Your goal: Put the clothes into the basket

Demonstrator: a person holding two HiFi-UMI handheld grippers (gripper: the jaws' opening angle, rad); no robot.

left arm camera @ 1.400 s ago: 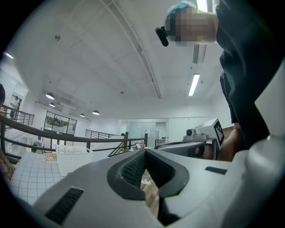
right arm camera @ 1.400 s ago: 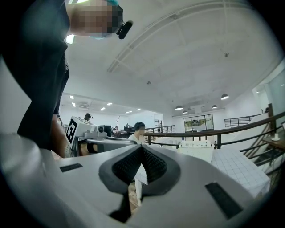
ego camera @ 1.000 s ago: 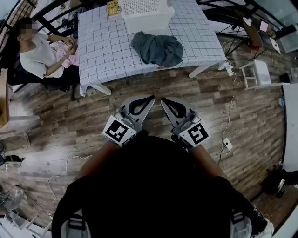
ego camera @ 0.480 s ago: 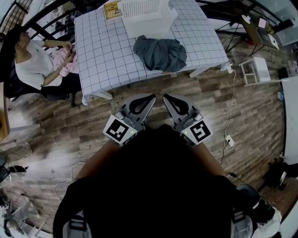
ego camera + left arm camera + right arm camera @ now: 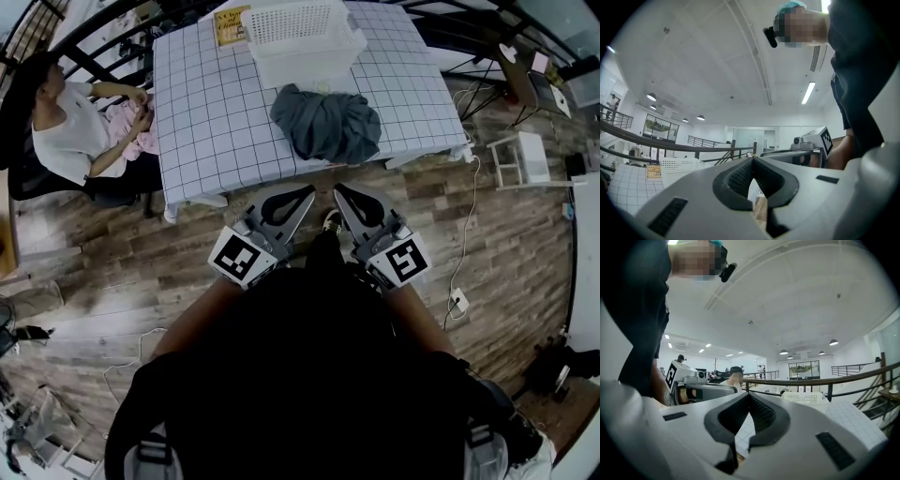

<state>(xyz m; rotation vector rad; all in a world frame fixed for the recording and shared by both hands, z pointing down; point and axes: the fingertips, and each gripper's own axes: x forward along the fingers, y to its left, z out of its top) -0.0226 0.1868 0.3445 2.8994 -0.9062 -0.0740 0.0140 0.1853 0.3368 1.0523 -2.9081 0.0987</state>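
A dark grey heap of clothes (image 5: 328, 124) lies near the front edge of the table with the checked cloth (image 5: 206, 112). Behind the heap stands the white mesh basket (image 5: 302, 36), also seen in the left gripper view (image 5: 679, 165) and in the right gripper view (image 5: 805, 398). My left gripper (image 5: 310, 192) and right gripper (image 5: 338, 189) are held side by side over the wooden floor, just short of the table's front edge and pointing at it. Both are shut with nothing between the jaws, as the left gripper view (image 5: 752, 160) and the right gripper view (image 5: 749, 395) show.
A person (image 5: 75, 117) sits at the table's left side. A yellow card (image 5: 231, 24) lies next to the basket. A white stool (image 5: 525, 157) stands right of the table, with cables (image 5: 459, 281) on the floor near it. Dark railings run behind the table.
The table, clothes and basket have come nearer and lower in the head view. Both grippers moved together toward the table's front edge, still shut and empty.
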